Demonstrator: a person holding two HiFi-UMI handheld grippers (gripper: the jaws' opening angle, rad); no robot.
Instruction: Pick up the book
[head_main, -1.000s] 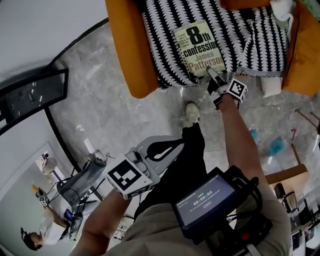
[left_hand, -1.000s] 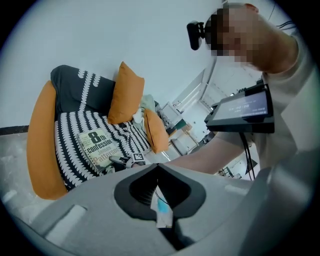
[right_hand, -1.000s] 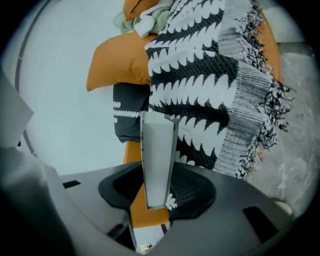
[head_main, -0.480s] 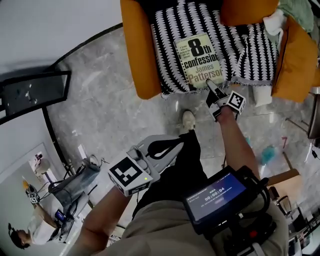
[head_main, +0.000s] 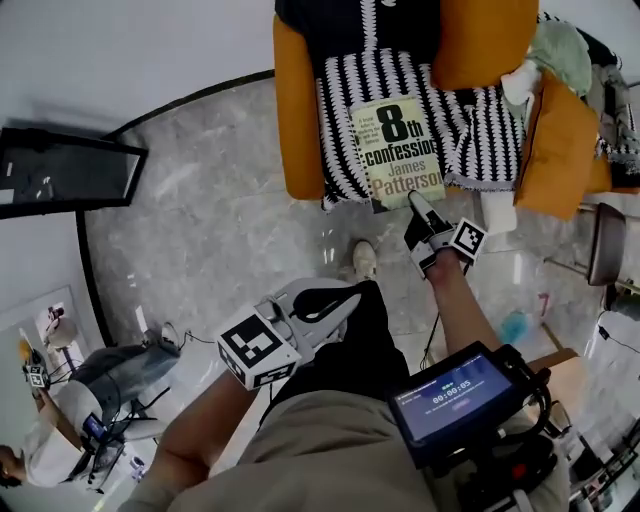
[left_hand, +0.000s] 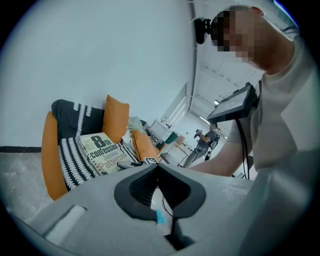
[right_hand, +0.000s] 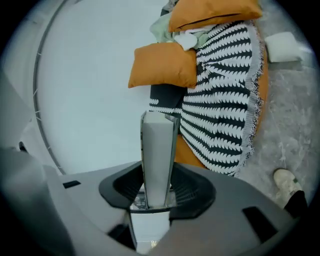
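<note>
With the right gripper, clamps the book by its near right corner, jaws pressed on both covers. Holds it cover-up over the striped throw, at the front edge of the orange chair. Stands edge-on between the jaws in the right gripper view. With the left gripper, grips nothing: jaws together, low beside the leg, well apart from the chair.
</note>
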